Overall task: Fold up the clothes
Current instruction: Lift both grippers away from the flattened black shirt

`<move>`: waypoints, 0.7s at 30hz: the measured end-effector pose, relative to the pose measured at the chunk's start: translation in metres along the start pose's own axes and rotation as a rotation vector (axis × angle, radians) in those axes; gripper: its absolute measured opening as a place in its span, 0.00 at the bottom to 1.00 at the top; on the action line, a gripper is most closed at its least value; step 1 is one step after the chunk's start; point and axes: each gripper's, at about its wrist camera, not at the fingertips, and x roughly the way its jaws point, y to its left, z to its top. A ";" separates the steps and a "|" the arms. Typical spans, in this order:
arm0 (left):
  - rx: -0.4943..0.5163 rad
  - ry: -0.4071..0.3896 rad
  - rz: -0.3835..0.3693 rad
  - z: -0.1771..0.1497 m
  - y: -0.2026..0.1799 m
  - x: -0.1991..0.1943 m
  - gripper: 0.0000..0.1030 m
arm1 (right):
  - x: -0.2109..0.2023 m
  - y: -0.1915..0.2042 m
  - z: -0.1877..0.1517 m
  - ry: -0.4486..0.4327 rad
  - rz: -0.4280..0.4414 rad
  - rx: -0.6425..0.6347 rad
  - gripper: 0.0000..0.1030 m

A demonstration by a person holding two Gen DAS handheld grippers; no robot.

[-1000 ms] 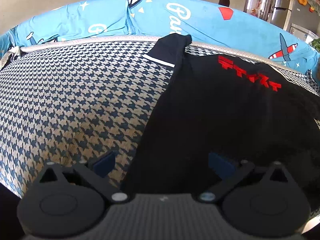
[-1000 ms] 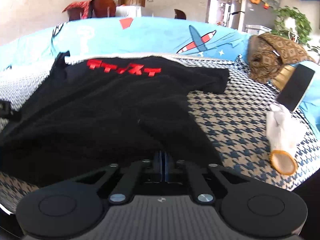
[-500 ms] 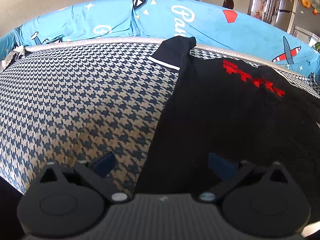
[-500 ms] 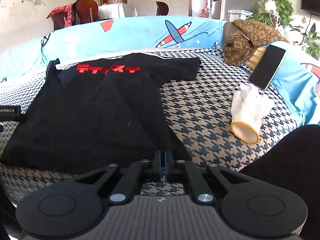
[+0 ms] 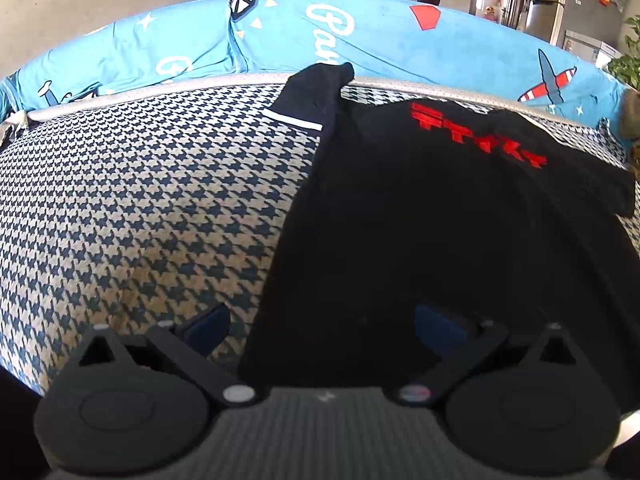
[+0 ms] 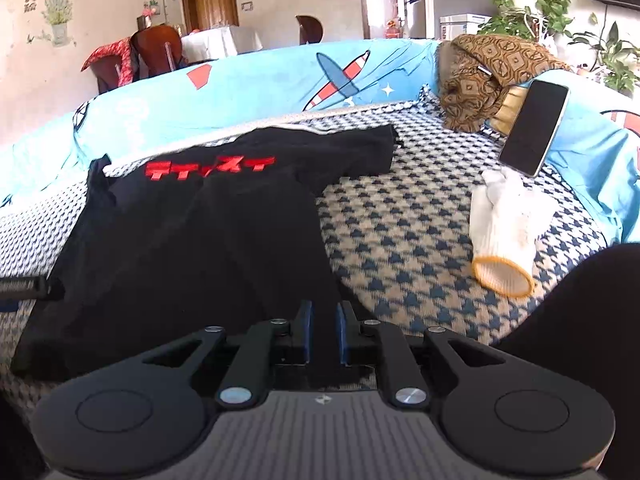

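Houndstooth cloth covers the sofa seat [image 5: 140, 208] that I am working on, with a blue cartoon-print cover [image 5: 280, 36] over the backrest behind it. Spread across the seat lies the black T-shirt [image 6: 192, 232], red lettering [image 6: 210, 168] up near the far edge, one sleeve [image 6: 352, 148] reaching right and the other sleeve [image 5: 316, 96] climbing toward the backrest. It looks laid out flat but not yet folded, so I judge this to be the end of spreading and the start of the first fold.

Off to the right, clear of the shirt, sit a brown patterned cushion [image 6: 484, 76], a phone [image 6: 534, 128] leaning against it, and a white glove [image 6: 504, 232] on the seat.

My left tool [image 5: 324, 328] is wide open and holds nothing; its left finger hangs over bare houndstooth just beside the shirt's near left corner, the right finger over the black cloth, so the shirt's side edge runs between them. My right tool [image 6: 322, 336] has its pads only slightly parted, low over the shirt's near right corner; I cannot tell whether any cloth sits between them.

Next, I think, both tools must close on the near hem corners and carry them up toward the lettering together, keeping the hem straight.
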 end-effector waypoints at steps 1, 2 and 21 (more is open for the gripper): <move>0.003 0.005 0.000 0.000 -0.001 0.001 1.00 | 0.004 -0.001 0.004 -0.005 0.000 0.005 0.16; 0.006 0.010 0.001 -0.001 -0.001 0.002 1.00 | 0.008 -0.003 0.008 -0.009 0.003 0.011 0.17; 0.054 0.064 -0.001 -0.009 0.000 0.007 1.00 | 0.038 0.034 -0.004 0.092 0.359 -0.076 0.18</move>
